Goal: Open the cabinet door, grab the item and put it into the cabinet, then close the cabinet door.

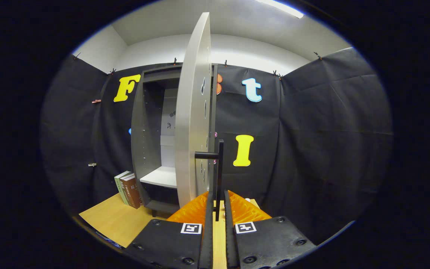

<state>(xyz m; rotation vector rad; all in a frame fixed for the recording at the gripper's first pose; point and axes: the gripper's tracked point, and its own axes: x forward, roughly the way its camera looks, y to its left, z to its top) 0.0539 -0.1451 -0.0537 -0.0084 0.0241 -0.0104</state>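
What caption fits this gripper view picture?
Gripper shut on the black handle, cabinet door swung open, books beside the cabinet.

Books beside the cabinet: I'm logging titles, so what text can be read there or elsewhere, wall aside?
Green and brown upright books: spine print too small to read.
Gripper, fingers flanking the black bar handle of the open grey cabinet door: two square black-and-white markers, no words.
Dark grey cabinet: none.

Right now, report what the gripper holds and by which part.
The gripper is shut on the cabinet door's handle, both fingers pressing the lower end of its vertical black bar; the door stands open.
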